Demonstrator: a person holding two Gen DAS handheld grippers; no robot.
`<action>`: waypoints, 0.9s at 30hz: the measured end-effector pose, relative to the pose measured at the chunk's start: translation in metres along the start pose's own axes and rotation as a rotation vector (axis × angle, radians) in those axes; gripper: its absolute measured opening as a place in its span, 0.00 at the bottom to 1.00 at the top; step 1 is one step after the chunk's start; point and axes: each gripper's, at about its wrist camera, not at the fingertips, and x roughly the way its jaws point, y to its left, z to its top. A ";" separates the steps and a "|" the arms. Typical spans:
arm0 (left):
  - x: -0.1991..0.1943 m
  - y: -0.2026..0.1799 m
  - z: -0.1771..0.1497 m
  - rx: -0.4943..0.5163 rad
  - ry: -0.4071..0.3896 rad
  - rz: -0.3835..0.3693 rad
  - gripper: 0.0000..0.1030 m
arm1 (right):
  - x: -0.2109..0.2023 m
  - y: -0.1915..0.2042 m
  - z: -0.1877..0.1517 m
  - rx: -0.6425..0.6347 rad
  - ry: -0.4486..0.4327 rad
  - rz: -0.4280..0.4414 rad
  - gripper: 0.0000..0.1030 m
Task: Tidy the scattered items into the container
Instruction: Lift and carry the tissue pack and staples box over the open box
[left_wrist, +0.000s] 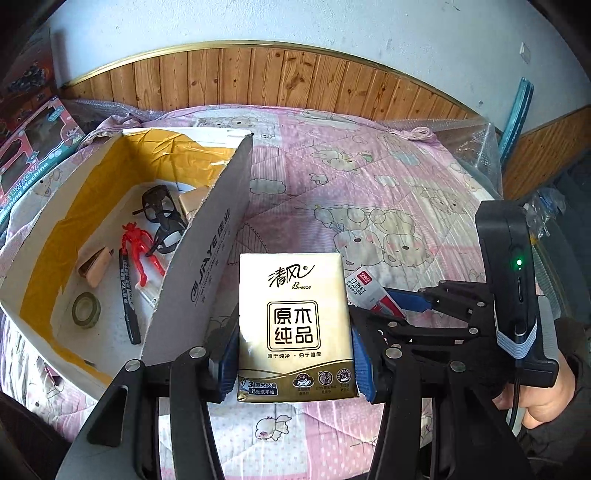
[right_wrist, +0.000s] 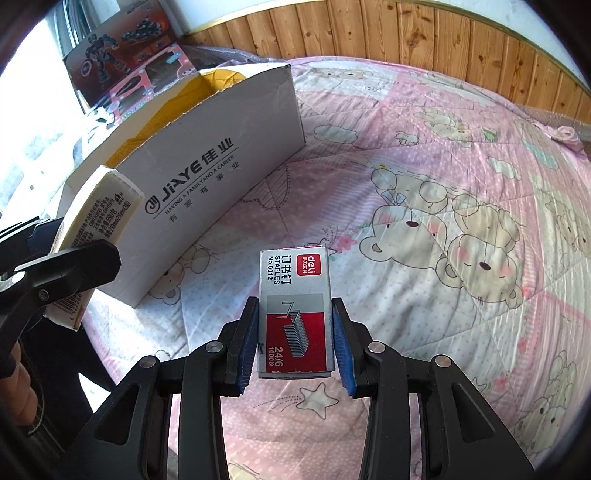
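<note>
Right, up close we've got the left gripper (left_wrist: 293, 354) clamped on a glossy cream-and-gold rectangular tissue pack (left_wrist: 295, 325), blue ribbed pads (left_wrist: 227, 354) pressed flat against both its sides. Over on the other side, our right gripper (right_wrist: 295, 343) grips a small grey-and-red cardboard staple box (right_wrist: 295, 314), fingers squeezing its lower half, the box's far end jutting out past the tips. Both items hang above the soft quilted pink bedspread with cartoon bears (right_wrist: 424, 229), just beside the long wall of the white cardboard container with yellow-taped lining (left_wrist: 207, 243). Looking further, inside that open container we see a flat roll of olive tape (left_wrist: 86, 309), a black marker pen (left_wrist: 129, 295), a spiky red plastic figure (left_wrist: 139, 251), black-framed glasses (left_wrist: 162, 214) and a tan block (left_wrist: 96, 266). Beyond, knotty wooden wall panelling (left_wrist: 295, 81) curves behind the bed.
</note>
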 end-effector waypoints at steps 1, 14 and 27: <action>-0.003 0.002 -0.001 -0.003 -0.002 -0.003 0.50 | -0.001 0.003 -0.001 0.000 -0.002 0.003 0.38; -0.037 0.025 -0.002 -0.045 -0.047 -0.025 0.50 | -0.016 0.038 -0.007 -0.011 -0.033 0.034 0.38; -0.062 0.051 0.004 -0.100 -0.100 -0.026 0.50 | -0.028 0.062 0.004 -0.040 -0.067 0.048 0.38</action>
